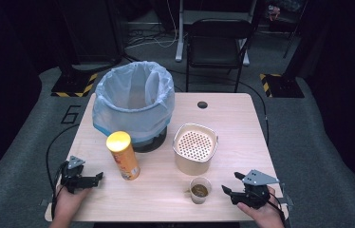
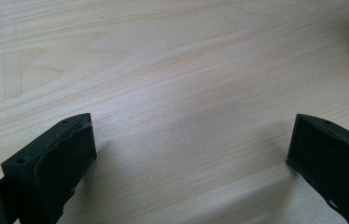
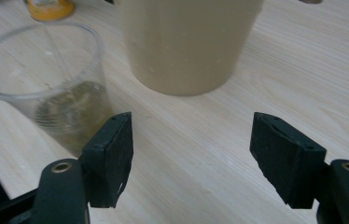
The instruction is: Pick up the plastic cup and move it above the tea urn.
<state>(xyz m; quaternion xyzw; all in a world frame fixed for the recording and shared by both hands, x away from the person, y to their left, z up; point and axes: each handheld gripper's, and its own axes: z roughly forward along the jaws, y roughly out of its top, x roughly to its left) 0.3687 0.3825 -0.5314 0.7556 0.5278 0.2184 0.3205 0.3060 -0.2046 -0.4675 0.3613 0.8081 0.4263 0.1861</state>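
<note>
Right gripper: jaws apart, nothing between them, sitting just beside the plastic cup
Left gripper: jaws wide apart over bare table, near the chip can

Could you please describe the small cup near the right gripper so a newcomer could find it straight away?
Start at the big bin lined with a pale blue bag, then move to the beige container with a perforated top. Just in front stands the small clear plastic cup, the only see-through item, holding brownish liquid.
</note>
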